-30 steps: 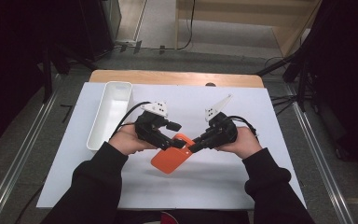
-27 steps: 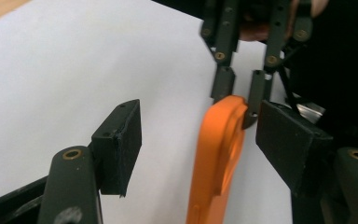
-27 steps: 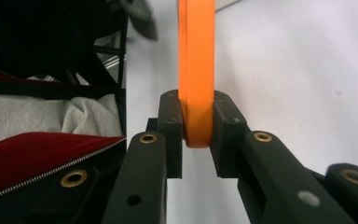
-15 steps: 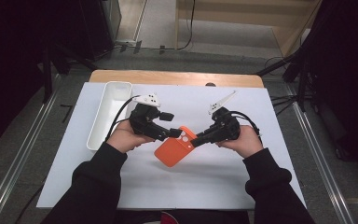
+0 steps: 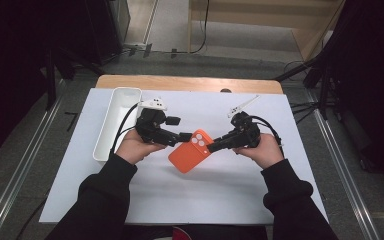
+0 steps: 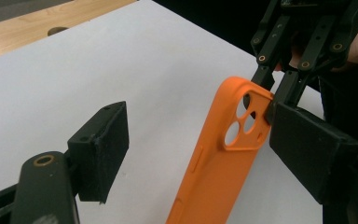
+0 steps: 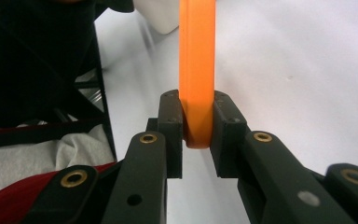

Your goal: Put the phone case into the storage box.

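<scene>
An orange phone case [image 5: 190, 152] hangs tilted just above the white sheet, camera cut-outs at its upper end. My right gripper [image 5: 212, 147] is shut on that upper corner; in the right gripper view its pads [image 7: 172, 116] pinch the case's edge [image 7: 196, 56] from both sides. My left gripper [image 5: 182, 137] comes in from the left and is open. Its jaws have just been opening. In the left gripper view the case [image 6: 219, 172] stands between them, well clear of the left pad [image 6: 100, 149] and close against the right one. The right gripper [image 6: 279, 79] shows behind the case.
A long white tray [image 5: 117, 117] lies at the left on the white sheet [image 5: 260, 190] that covers the wooden table [image 5: 190, 82]. Both dark sleeves come in from the bottom edge. Dark floor and metal rails flank the table.
The left jaws have spread apart off the case's upper end. The case has swung up slightly and stays pinched in the right gripper. Both hands have barely shifted.
</scene>
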A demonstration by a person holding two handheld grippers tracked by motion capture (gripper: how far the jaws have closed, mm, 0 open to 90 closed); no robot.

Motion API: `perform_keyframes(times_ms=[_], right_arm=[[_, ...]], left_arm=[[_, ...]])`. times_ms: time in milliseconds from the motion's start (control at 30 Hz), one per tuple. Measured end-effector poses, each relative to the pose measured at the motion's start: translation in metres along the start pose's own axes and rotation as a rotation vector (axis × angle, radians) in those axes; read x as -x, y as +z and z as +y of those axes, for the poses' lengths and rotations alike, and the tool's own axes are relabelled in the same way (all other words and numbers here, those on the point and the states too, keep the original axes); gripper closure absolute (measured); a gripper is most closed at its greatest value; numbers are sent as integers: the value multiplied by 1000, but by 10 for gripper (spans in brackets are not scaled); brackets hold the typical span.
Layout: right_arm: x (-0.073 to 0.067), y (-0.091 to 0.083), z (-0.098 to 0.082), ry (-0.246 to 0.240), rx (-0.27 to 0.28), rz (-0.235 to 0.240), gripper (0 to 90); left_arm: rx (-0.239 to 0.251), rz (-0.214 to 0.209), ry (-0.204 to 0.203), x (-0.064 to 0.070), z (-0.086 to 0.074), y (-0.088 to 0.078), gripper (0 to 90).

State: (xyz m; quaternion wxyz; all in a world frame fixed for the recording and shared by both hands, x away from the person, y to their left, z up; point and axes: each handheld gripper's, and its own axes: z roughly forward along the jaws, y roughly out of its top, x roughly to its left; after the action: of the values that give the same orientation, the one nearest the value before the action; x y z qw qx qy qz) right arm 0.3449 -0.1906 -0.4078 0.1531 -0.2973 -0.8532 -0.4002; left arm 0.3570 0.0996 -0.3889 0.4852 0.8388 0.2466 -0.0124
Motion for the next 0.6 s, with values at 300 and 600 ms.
perform_keyframes(times_ms=[300,600], right_arm=[[7,-8,-2,68,39,-25,753],[11,-13,-4,135,57,-70,753]], left_arm=[[12,29,-3,0,-4,2,162],[8,13,-12,3,-5,5,121]])
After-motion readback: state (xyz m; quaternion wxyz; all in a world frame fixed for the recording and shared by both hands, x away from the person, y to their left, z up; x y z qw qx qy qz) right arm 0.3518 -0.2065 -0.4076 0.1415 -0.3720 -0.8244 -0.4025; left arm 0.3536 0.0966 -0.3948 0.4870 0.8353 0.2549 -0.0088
